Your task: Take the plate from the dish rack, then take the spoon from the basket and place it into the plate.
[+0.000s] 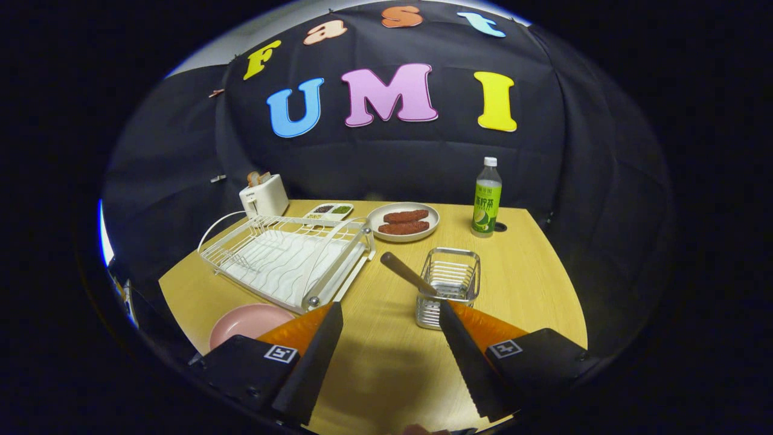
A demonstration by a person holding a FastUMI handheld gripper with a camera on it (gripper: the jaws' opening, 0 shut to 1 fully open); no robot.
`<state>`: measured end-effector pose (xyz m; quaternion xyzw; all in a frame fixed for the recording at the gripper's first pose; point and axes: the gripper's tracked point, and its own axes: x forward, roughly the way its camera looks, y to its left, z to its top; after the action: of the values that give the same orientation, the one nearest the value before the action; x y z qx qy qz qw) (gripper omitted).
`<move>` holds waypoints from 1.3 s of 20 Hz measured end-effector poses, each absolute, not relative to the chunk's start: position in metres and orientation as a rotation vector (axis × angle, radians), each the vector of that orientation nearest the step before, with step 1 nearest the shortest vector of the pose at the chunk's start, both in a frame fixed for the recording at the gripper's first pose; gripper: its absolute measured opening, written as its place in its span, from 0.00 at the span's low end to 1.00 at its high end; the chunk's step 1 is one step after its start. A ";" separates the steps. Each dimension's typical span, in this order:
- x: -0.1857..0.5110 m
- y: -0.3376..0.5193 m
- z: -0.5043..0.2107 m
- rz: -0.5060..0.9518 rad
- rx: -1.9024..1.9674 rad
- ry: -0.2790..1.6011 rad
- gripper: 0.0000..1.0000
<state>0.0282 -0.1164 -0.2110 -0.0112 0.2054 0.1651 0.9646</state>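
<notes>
A pink plate lies flat on the wooden table, beside the near corner of the white wire dish rack and partly hidden behind my left finger. The rack holds no dishes. A small metal wire basket stands just ahead of my right fingertip, and a spoon leans out of it with its handle pointing up and to the left. My gripper is open, with bare table between its fingers; it touches nothing.
Beyond the rack stand a white toaster with bread in it, a small divided condiment tray and a plate of sausages. A green drink bottle stands at the back right. The table's edge runs close on the left.
</notes>
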 end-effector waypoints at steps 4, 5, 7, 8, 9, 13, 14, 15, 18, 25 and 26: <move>0.059 -0.111 -0.202 0.318 -0.075 0.321 0.98; 0.067 -0.109 -0.201 0.312 -0.093 0.302 0.98; 0.080 -0.107 -0.204 0.298 -0.130 0.284 0.98; 0.087 -0.107 -0.206 0.291 -0.145 0.279 0.98; 0.092 -0.104 -0.209 0.292 -0.149 0.283 0.96; 0.110 -0.102 -0.222 0.273 -0.170 0.298 0.77; 0.113 -0.102 -0.221 0.273 -0.171 0.292 0.73; 0.114 -0.102 -0.223 0.273 -0.174 0.294 0.64; 0.114 -0.101 -0.233 0.273 -0.195 0.329 0.46; 0.119 -0.108 -0.225 0.252 -0.242 0.316 0.28; 0.122 -0.111 -0.220 0.245 -0.251 0.299 0.26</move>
<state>0.1215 -0.1107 -0.2196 -0.1244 0.1484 0.1213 0.9735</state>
